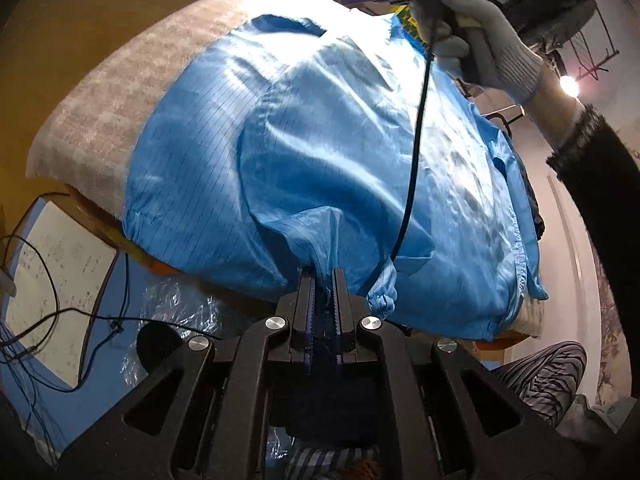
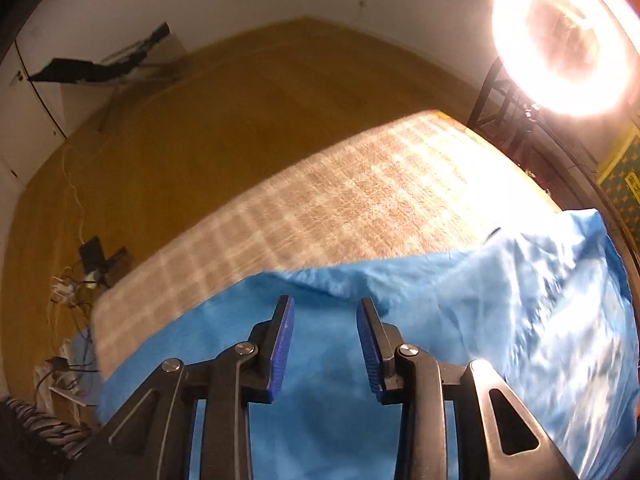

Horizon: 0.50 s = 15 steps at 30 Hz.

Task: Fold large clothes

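The thin, shiny blue pinstriped work garment (image 1: 328, 168) lies spread over a beige checked woven table cover (image 2: 328, 208), one pulled-up ridge of its near edge running straight into the left gripper (image 1: 323, 276), whose jaws are closed tight on that pinch of cloth. The right gripper (image 2: 325, 312) hangs above the cloth with its jaws partly apart and nothing between the blue ribbed pads (image 2: 282, 344); blue fabric fills the view below and beyond them. The cloth looks light, limp and slippery, so a deep bite on a stitched hem or on the gathered cuff (image 1: 382, 294) just right of the left jaws should hold best.
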Motion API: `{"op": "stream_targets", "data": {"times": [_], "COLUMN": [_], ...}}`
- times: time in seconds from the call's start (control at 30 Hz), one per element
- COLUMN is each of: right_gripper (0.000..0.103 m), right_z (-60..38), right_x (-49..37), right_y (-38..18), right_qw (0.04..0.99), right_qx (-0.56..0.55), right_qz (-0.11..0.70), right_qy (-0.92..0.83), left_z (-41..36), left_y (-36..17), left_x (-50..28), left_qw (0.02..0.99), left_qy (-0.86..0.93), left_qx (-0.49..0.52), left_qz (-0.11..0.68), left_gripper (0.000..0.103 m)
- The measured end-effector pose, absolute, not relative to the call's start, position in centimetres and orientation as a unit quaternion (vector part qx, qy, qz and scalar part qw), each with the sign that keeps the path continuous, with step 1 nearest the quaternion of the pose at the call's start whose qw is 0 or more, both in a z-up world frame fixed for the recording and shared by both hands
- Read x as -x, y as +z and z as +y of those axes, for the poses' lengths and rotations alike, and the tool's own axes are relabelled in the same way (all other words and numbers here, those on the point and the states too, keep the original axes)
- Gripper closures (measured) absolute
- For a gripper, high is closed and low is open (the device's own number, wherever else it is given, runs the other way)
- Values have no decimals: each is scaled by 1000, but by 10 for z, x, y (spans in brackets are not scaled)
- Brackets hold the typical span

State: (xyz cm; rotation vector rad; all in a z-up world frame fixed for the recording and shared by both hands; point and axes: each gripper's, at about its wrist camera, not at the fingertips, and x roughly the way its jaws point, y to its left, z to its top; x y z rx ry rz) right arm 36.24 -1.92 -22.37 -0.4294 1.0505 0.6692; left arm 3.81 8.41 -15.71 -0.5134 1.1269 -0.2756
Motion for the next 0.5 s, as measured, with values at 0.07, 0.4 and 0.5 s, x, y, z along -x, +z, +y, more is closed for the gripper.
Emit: {"op": "stream_targets", "data": {"times": [0.07,0.4,0.5], "right_gripper": [70,70,69], "right_z": [-13,-58,-67], "right_x": [-376,-395,-390], "right_y": [-241,-285,-292], "right_qw": [786,736,720], "right_qx": [211,310,353], "right_qz": [494,536,535], "right_qy": [305,273,268], "left_z": [87,92,89], "left_y": [-160,-170,-170], "left_x": [-40,-46,-48], "left_qw": [802,788,788], "left_qy": [-125,-118,-119], "left_qx": [242,258,258], "left_qz": [531,546,547], "left_gripper": [98,98,100]}}
